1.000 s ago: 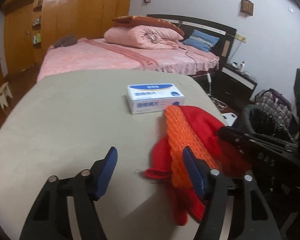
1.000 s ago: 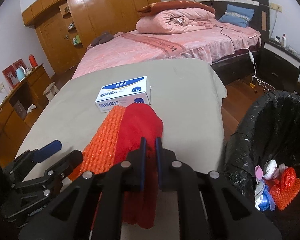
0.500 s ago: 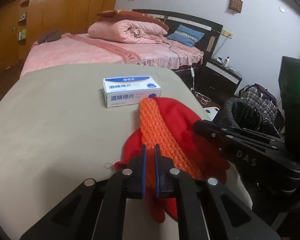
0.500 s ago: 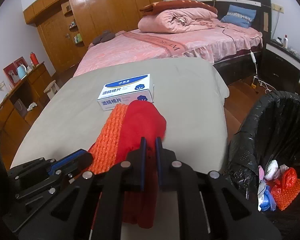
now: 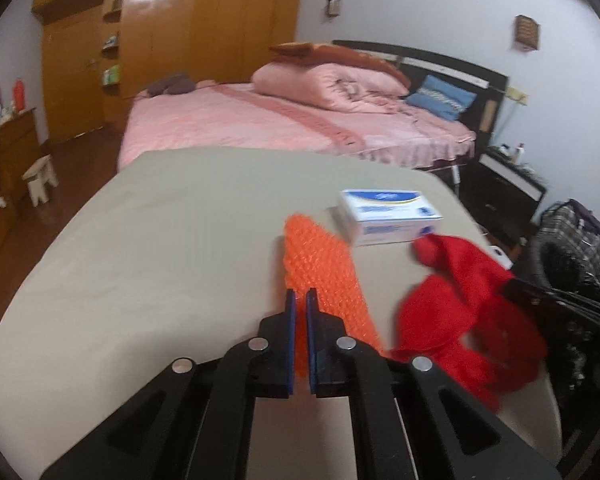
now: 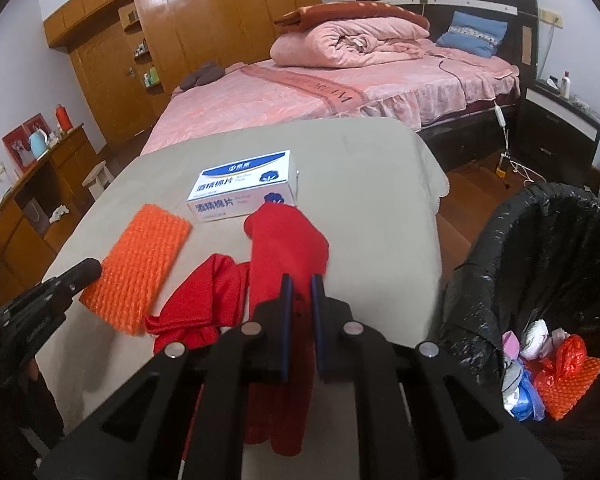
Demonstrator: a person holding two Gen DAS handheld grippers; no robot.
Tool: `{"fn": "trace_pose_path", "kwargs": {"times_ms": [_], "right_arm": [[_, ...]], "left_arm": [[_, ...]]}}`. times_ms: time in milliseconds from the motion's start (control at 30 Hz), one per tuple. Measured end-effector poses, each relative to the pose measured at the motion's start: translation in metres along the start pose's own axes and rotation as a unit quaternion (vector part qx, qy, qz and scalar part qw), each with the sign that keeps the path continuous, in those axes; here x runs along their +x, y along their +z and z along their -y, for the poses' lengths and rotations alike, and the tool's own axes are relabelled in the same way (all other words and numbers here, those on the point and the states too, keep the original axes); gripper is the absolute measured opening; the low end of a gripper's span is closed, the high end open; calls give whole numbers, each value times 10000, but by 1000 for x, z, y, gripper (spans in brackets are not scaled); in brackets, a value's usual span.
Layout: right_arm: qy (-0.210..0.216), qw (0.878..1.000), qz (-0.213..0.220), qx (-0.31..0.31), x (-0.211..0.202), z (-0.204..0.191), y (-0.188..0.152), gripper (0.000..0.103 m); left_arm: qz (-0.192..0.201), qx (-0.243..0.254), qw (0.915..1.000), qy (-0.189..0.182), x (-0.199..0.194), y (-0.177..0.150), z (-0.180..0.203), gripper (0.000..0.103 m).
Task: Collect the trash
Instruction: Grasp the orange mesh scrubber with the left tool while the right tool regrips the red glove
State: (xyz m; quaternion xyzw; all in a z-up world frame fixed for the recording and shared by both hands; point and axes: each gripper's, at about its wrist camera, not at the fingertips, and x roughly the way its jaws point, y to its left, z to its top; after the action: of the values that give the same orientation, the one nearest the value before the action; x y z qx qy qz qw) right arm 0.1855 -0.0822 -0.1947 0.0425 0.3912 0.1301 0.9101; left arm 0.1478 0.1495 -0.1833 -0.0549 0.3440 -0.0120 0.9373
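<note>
Beige table (image 6: pixel 380 184), left tool (image 5: pixel 299 300) gripping orange mesh (image 5: pixel 320 268)

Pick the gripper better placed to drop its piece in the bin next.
Right. The right gripper is shut on the red cloth, and the black-lined bin stands right beside it. The left gripper holds the orange foam net farther off.

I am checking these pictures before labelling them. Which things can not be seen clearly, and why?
- Red cloth: its near end is hidden behind the right gripper in the right wrist view.
- Orange foam net: its near end is hidden by the left gripper in the left wrist view.
- Trash bin: cut off by the right edge; its lower contents are in shadow.
- Box: its print is blurred in the left wrist view.
</note>
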Motion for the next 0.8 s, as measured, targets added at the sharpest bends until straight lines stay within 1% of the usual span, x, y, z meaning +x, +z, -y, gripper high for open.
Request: {"fn": "trace_pose_path", "kwargs": {"times_ms": [67,100,133,167,200,233,267,300,333,367,433,533,633,800], "right_arm": [[-14,10000,-18,-33,1,-3,-1,13],[-22,10000,-38,-47,3,-4,-1,15],[-29,10000,-39,-61,3,-4,-1,21],[-41,10000,-34,-65,3,-5,-1,26],[-67,10000,-11,-65,3,-5,-1,34],[-85,9999,18,-65,2,-5,-1,40],[-129,9999,56,-74,0,-5,0,43],[-165,9998,72,-81,0,-5,0,55],[-189,9997,90,-85,0,-5,1,62],[-206,9997,125,-100,1,-5,2,62],[-247,9996,107,-125,5,-6,5,62],[-266,9996,72,-94,12,-4,10,62],[-295,9994,42,-163,20,-7,15,62],[-337,9992,-155,-161,36,-9,16,62]], "left_arm": [[-62,-10,9999,84,3,-2,-6,5],[-107,-5,9999,99,5,-2,-7,5],[-143,-13,9999,97,6,-2,-7,6],[-165,-13,9998,93,7,-2,-7,6],[-180,-23,9998,93,9,-1,-7,8],[-195,-35,9998,81,9,-1,-8,15],[-203,-44,9998,62,10,-1,-8,20],[-206,-52,9998,55,11,0,-8,32],[-198,-51,9998,52,11,0,-8,41],[-190,-48,9998,44,10,-1,-8,43],[-191,-61,9998,50,11,1,-7,56],[-192,-91,9998,-1,13,2,-6,61],[-309,-20,9995,31,22,4,-1,62],[-468,-21,9989,79,36,8,5,62]]}}
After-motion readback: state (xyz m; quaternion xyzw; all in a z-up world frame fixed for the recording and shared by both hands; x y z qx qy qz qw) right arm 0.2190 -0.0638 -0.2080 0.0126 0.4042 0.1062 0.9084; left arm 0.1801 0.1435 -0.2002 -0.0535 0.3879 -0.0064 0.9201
